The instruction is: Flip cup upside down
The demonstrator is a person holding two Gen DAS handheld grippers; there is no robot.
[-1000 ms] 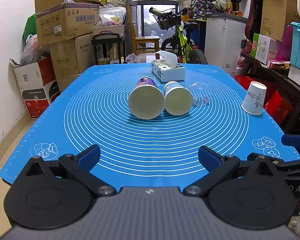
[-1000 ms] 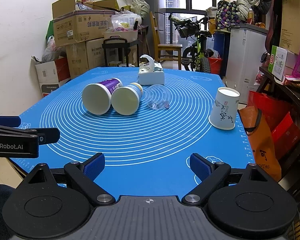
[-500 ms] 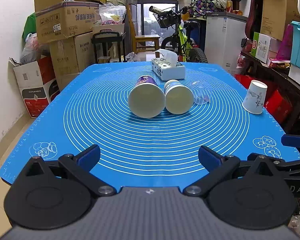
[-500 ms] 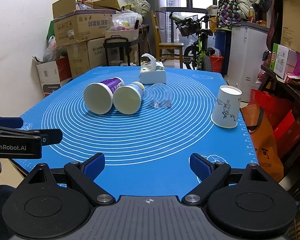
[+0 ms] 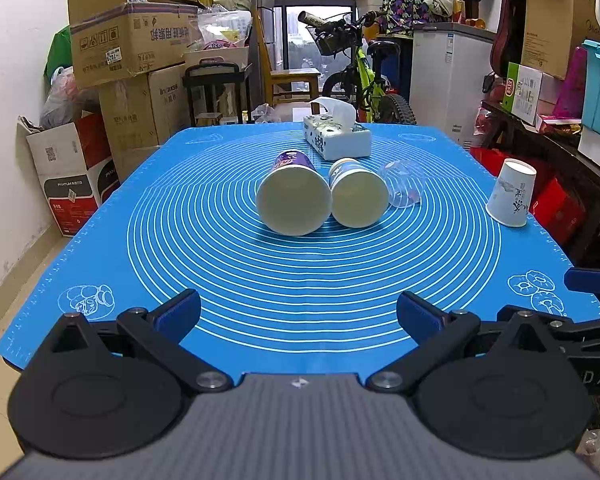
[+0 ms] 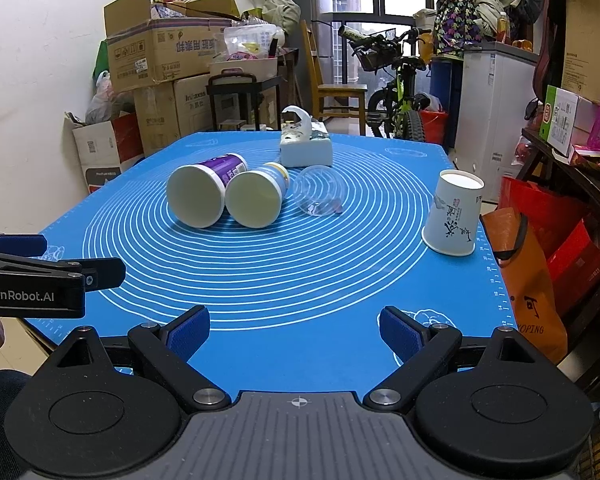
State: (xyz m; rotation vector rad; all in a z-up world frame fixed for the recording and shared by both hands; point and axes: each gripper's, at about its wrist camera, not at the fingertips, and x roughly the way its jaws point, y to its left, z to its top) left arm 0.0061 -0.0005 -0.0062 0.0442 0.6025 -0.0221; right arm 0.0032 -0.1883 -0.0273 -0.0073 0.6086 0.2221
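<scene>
1. Resting mouth-down near the right edge of the blue mat [image 6: 300,280], the white paper cup [image 6: 454,214] is a tapered cone with a flat base on top and dark ink-style print on its matte wall; in the left wrist view the same cup [image 5: 512,193] stands well apart from the central group.
2. Mat surface: smooth, flexible-looking sheet printed with thin white concentric rings and small line drawings at the near corners.
3. Left gripper [image 5: 298,314]: jaws spread wide, blue ribbed pads on black linkage arms, nothing between them; it is above the near edge of the mat.
4. Right gripper [image 6: 294,330]: jaws likewise spread wide and holding nothing, positioned over the near right part of the mat; the cup is ahead and to the right of it, not in contact.
5. Central group, all lying on their sides:
   - purple-labelled cup [image 6: 204,196], cylindrical, pale round end facing the cameras;
   - blue-and-yellow-labelled cup [image 6: 256,198], touching the purple one;
   - clear plastic cup [image 6: 318,196], transparent and glossy, just beside the second cup.
6. Behind the group, a rectangular tissue box [image 6: 306,148] with a patterned top has a white sheet protruding upward.
7. In the right wrist view, the left gripper's black body bears white "GenRobot.AI" lettering at the left edge.
</scene>
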